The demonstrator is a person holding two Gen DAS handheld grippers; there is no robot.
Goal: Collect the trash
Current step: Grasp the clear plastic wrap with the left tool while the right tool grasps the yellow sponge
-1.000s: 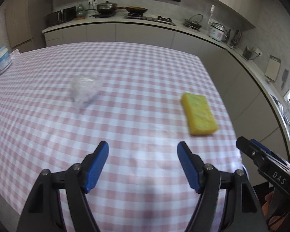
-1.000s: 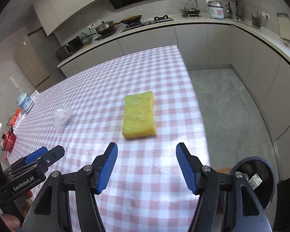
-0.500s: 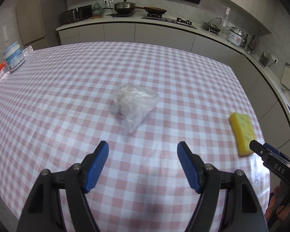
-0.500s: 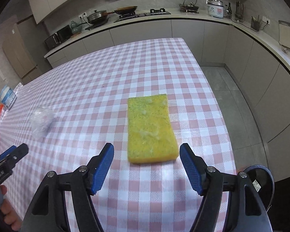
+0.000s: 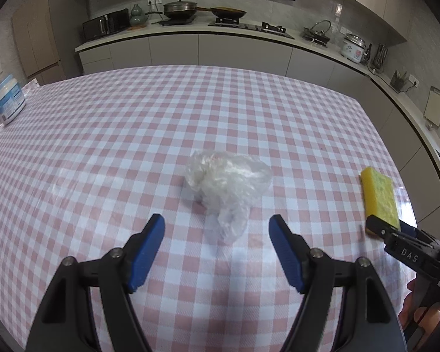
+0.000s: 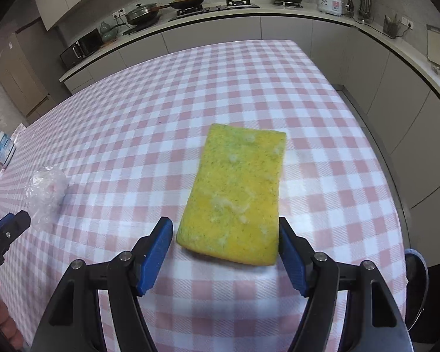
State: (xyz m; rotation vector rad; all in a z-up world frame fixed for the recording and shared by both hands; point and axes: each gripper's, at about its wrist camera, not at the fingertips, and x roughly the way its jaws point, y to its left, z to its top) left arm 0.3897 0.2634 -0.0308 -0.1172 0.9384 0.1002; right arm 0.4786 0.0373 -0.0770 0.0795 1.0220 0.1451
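Sponge (image 6: 237, 193) sits between your spread right gripper (image 6: 224, 252) for grabbing, while your left gripper (image 5: 217, 249), also spread, lines up on crumpled plastic bag (image 5: 227, 184).

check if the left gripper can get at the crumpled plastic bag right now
Probably yes. The left gripper is open, and the crumpled plastic bag lies just ahead between its fingers on the checked tablecloth, with nothing in between.

Your crumpled plastic bag (image 5: 227, 187) sits mid-table (image 5: 102, 146), just ahead of your left gripper (image 5: 217, 228); sponge (image 6: 234, 193) lies off to its right by the table edge, near end between your right gripper (image 6: 226, 231) jaws; jar (image 5: 8, 104) way off at the far left.
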